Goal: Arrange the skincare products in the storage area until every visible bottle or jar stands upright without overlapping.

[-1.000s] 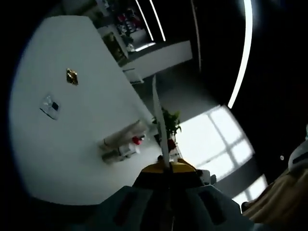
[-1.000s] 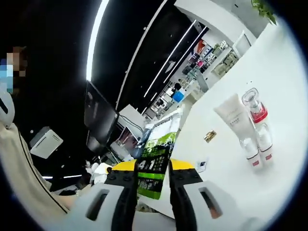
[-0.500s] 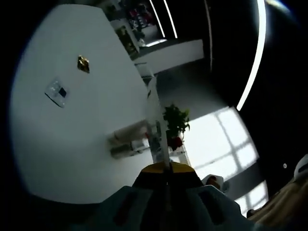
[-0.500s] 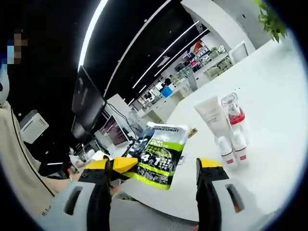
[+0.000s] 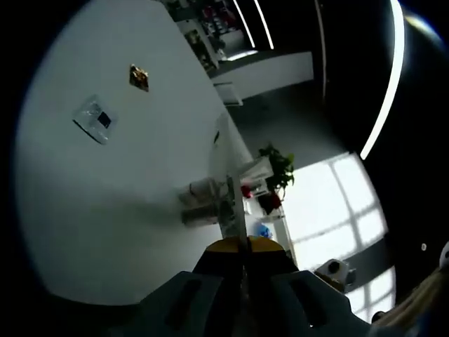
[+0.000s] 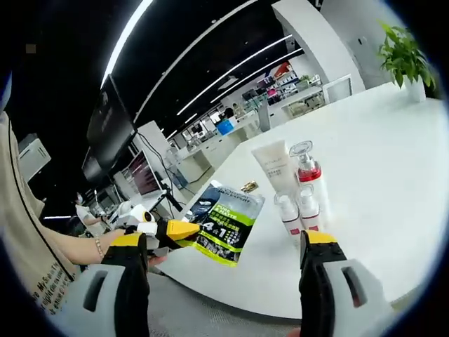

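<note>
Nearest in the right gripper view, the right gripper (image 6: 228, 256) has its fingers wide apart with nothing between them, at the lower edge of frame. Left of centre, the left gripper (image 6: 184, 229) has its fingers clamped on a green and black sachet (image 6: 226, 223), which hangs over the near edge of the white surface (image 6: 365, 175). In the left gripper view that sachet (image 5: 231, 179) shows edge-on, rising from the closed fingers at bottom centre. Beyond it, right of centre in the right gripper view, the skincare products stand upright in a tight cluster: two small white bottles with red bands (image 6: 297, 209), a white tube (image 6: 272, 164) and a clear red-collared bottle (image 6: 307, 168) behind them. A small gold item (image 6: 248, 186) lies just left of the tube; a potted plant (image 6: 403, 57) sits at upper right. Judgement: the cluster is closely packed, so setting the sachet down against it could topple a bottle; the limp sachet may also refuse to stand and overlap its neighbours.
</note>
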